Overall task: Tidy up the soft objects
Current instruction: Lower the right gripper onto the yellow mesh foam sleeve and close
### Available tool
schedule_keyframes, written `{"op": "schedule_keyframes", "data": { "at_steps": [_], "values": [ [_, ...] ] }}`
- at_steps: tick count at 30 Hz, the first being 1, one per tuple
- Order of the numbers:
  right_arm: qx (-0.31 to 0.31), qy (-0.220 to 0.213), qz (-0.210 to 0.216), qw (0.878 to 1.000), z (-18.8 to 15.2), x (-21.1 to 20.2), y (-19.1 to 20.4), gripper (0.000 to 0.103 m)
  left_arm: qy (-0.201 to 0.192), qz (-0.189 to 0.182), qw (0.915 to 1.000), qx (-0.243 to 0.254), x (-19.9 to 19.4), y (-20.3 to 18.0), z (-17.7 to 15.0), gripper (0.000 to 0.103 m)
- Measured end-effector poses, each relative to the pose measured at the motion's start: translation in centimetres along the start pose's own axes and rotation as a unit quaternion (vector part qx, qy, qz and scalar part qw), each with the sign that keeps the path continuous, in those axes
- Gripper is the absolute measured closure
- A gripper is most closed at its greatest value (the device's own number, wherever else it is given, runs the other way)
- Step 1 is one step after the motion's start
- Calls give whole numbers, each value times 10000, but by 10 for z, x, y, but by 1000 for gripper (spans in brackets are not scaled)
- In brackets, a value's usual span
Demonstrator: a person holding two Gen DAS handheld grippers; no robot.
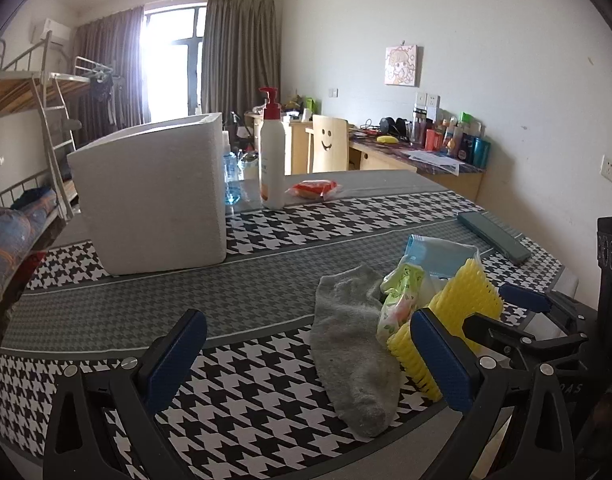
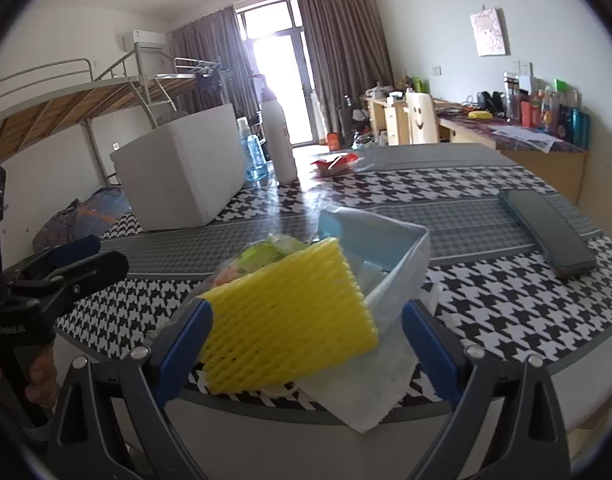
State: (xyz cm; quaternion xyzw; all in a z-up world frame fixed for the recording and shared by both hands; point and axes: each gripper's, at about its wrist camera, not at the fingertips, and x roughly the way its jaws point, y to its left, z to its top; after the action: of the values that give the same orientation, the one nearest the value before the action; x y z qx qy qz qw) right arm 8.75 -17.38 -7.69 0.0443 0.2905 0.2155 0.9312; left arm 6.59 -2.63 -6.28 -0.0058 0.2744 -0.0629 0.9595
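Observation:
A grey sock (image 1: 352, 344) lies on the houndstooth tablecloth near the front edge. Beside it sit a yellow foam net (image 1: 454, 316) (image 2: 286, 320), a green printed tissue pack (image 1: 400, 300) (image 2: 266, 254), a pale blue wipes pack (image 1: 438, 254) (image 2: 382, 248) and a white tissue (image 2: 370, 392). My left gripper (image 1: 306, 360) is open and empty, its right finger in front of the foam net, the sock between its fingers. My right gripper (image 2: 306, 348) is open around the foam net, left finger touching it; it also shows in the left wrist view (image 1: 518, 312).
A white foam box (image 1: 154, 196) (image 2: 182, 172) stands at the back left. A pump bottle (image 1: 272, 152), a blue bottle (image 1: 231, 176) and a red snack packet (image 1: 314, 189) sit behind it. A dark flat case (image 1: 494, 236) (image 2: 546, 232) lies right.

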Motion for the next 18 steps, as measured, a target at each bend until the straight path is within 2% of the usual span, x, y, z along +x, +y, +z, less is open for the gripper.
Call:
{"op": "schedule_keyframes", "data": {
  "at_steps": [4,10,13,15,16,18],
  "values": [
    [61,120,52,9999,0,7,-2,6,81,-30,10000,15,3,0,-1,1],
    [199,282,164,9993,-2,16,-7,22,152,-23,9999,0,7,0,-2,1],
    [364,390,303,9981,-4,18,-12,32,157,-5,9999,20,7,-1,-3,1],
    [394,428,333,9978,-5,18,-12,46,163,10,9999,41,7,-1,-4,1],
    [397,440,317,9977,-4,17,-13,48,167,15,9998,56,7,-2,-4,1],
    [415,446,311,9977,-4,15,-13,61,158,24,9998,72,6,-2,-4,1]
  ]
}}
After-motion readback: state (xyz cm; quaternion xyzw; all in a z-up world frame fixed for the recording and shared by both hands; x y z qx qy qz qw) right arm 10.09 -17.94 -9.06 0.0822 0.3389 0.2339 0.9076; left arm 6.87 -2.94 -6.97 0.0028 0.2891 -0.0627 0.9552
